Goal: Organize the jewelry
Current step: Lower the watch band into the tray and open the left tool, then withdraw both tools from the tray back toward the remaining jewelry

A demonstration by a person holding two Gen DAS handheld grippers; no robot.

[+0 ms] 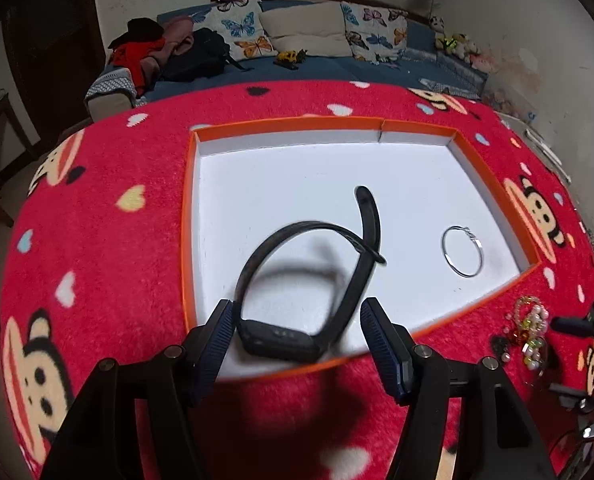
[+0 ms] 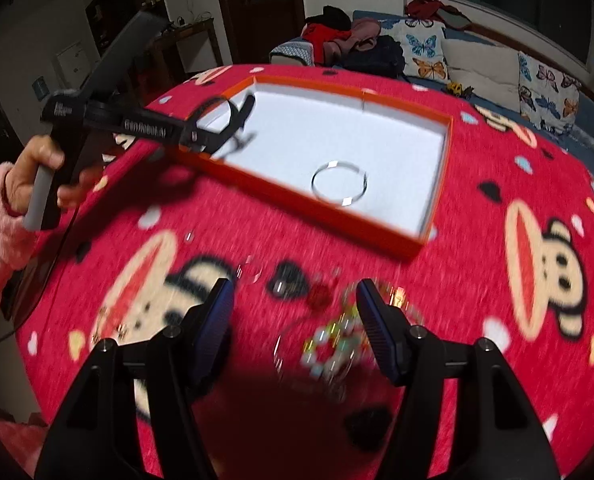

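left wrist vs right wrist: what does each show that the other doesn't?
Left wrist only: the black band up close between the open left gripper fingers.

Right wrist only: the person's left hand on the handle, and the open right gripper over blurred beads.

Both: orange tray, silver ring, red blanket, sofa.

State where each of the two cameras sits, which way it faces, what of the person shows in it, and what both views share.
Left wrist: on the left gripper, facing the sofa over the orange tray; the black watch band sits between its open fingers; no hand shows.
Right wrist: on the right gripper, open above the beaded jewelry, facing the tray's near wall; the left hand in a pink sleeve shows.
Shared: tray, watch band, silver bangle, red blanket.
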